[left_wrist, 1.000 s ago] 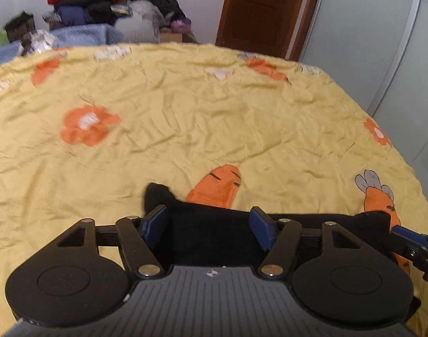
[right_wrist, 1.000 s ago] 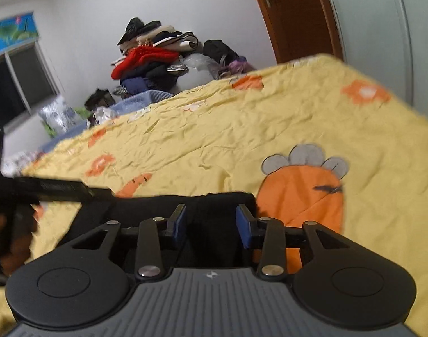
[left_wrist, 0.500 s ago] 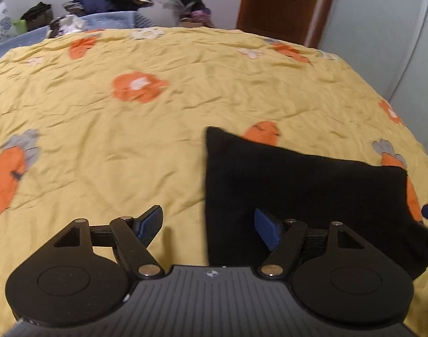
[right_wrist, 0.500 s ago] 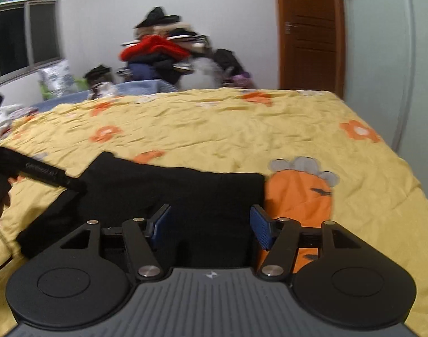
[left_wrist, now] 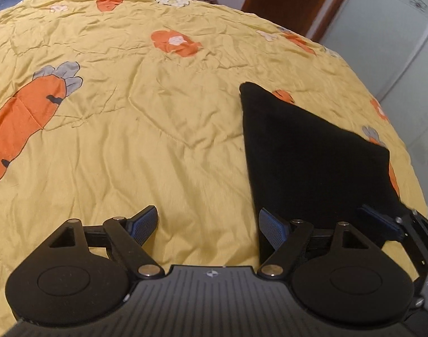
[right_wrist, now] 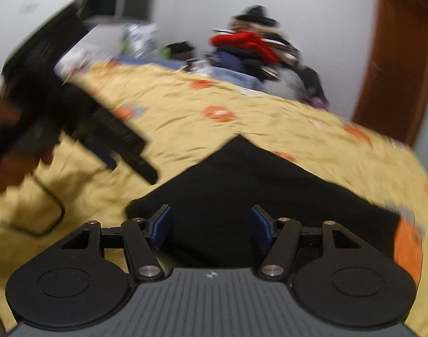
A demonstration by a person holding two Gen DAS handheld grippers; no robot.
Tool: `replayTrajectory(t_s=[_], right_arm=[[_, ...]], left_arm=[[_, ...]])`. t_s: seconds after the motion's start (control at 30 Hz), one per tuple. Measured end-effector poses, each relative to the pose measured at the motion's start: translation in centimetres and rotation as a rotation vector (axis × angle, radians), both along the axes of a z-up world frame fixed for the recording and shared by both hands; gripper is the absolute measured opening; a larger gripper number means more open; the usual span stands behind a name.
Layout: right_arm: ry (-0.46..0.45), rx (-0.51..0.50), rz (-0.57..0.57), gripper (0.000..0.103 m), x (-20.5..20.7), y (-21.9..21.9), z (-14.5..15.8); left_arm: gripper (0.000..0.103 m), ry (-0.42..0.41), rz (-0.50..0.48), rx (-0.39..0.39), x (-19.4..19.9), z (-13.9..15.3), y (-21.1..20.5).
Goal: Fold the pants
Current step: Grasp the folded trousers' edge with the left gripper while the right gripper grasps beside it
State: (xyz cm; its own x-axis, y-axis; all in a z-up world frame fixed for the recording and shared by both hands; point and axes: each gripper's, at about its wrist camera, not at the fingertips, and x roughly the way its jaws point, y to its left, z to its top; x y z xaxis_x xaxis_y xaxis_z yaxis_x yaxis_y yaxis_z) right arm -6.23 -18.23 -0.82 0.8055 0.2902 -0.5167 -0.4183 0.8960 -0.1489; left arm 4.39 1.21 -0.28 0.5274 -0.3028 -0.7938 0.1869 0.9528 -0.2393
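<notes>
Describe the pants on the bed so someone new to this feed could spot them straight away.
Start from the yellow bedspread with its orange carrot prints that fills the left wrist view. Towards its right side lie the pants, folded into a flat dark slab. They are the only plain black thing on the printed spread.

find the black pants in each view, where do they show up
left wrist: black pants lie right of centre on the yellow bedspread, one corner pointing away.
right wrist: black pants fill the lower centre, reaching between the open right tongs.
shared landmark: the brown door.
</notes>
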Motion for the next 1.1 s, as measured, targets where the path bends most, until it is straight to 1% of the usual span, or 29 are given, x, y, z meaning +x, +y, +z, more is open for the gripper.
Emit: replayTrajectory(t_s=[0.1, 0.2, 0.23, 0.3, 0.37, 0.4, 0.47, 0.53, 0.6, 0.67, 0.77, 0.8, 0.83, 0.87, 0.9, 0.93, 0.97, 1.0, 1.03, 1.07, 1.1], right_arm=[[-0.067, -0.123, 0.073, 0.061, -1.3, 2.3, -0.1], [-0.102, -0.264, 0.080, 0.061, -2.3, 4.0, -0.9], [-0.105, -0.284, 0.078, 0.061, -2.4, 4.3, -1.2], [-0.093, -0.270, 0.063, 0.061, -1.8, 4.6, -1.6], [-0.086, -0.231, 0.051, 0.061, -1.3, 4.7, -1.9], [-0.084, -0.212, 0.046, 0.063, -1.1, 4.9, -1.9], [-0.096, -0.232, 0.033, 0.066, -0.7, 5.5, -2.2], [-0.136, -0.255, 0.018, 0.071, -1.0, 5.8, -2.4], [-0.150, -0.268, 0.008, 0.071, -0.9, 6.3, -2.6], [-0.151, -0.253, 0.009, 0.071, -0.3, 6.5, -2.8], [-0.130, -0.217, 0.048, 0.070, 0.1, 6.6, -2.9], [-0.102, -0.178, 0.099, 0.072, 0.2, 6.5, -2.8], [-0.060, -0.119, 0.179, 0.073, 0.2, 6.8, -2.8], [-0.050, -0.101, 0.221, 0.073, 0.0, 7.5, -2.9], [-0.090, -0.181, 0.205, 0.073, -0.3, 8.6, -3.2], [-0.136, -0.226, 0.177, 0.073, -0.6, 9.0, -3.1], [-0.144, -0.210, 0.154, 0.073, -0.7, 8.6, -2.6], [-0.112, -0.141, 0.154, 0.073, -0.6, 7.5, -1.8], [-0.075, -0.049, 0.162, 0.073, -0.5, 5.9, -0.9], [-0.061, 0.018, 0.146, 0.073, -0.6, 4.3, -0.2], [-0.066, 0.047, 0.095, 0.073, -0.8, 2.8, 0.3]], left_arm=[[0.082, -0.009, 0.043, 0.012, -0.1, 0.1, 1.1], [0.082, 0.008, 0.061, -0.018, 0.0, 0.1, 1.9], [0.082, 0.009, 0.062, -0.023, -0.1, 0.1, 2.0], [0.082, 0.008, 0.057, -0.018, -0.3, -0.1, 1.9], [0.082, 0.009, 0.055, -0.018, -0.4, -0.1, 1.8], [0.082, 0.011, 0.055, -0.021, -0.5, -0.2, 1.8], [0.082, 0.012, 0.058, -0.027, -0.5, -0.1, 2.0], [0.082, 0.013, 0.074, -0.027, -0.5, -0.1, 2.3], [0.082, 0.018, 0.095, -0.034, -0.4, -0.1, 2.8], [0.082, 0.022, 0.113, -0.045, -0.4, -0.2, 3.2], [0.082, 0.023, 0.128, -0.049, -0.5, -0.1, 3.4], [0.082, 0.022, 0.130, -0.048, -0.5, -0.1, 3.4], [0.082, 0.023, 0.131, -0.047, -0.5, 0.0, 3.4], [0.082, 0.025, 0.128, -0.045, -0.5, 0.0, 3.4], [0.082, 0.028, 0.130, -0.043, -0.6, 0.1, 3.4], [0.082, 0.026, 0.135, -0.048, -0.6, 0.3, 3.6], [0.082, 0.020, 0.139, -0.055, -0.7, 0.6, 3.7], [0.082, 0.010, 0.137, -0.062, -0.7, 1.0, 3.7], [0.082, -0.005, 0.125, -0.070, -0.8, 1.4, 3.5], [0.082, -0.024, 0.106, -0.079, -0.8, 1.9, 3.2], [0.083, -0.043, 0.084, -0.087, -0.8, 2.4, 2.6]])
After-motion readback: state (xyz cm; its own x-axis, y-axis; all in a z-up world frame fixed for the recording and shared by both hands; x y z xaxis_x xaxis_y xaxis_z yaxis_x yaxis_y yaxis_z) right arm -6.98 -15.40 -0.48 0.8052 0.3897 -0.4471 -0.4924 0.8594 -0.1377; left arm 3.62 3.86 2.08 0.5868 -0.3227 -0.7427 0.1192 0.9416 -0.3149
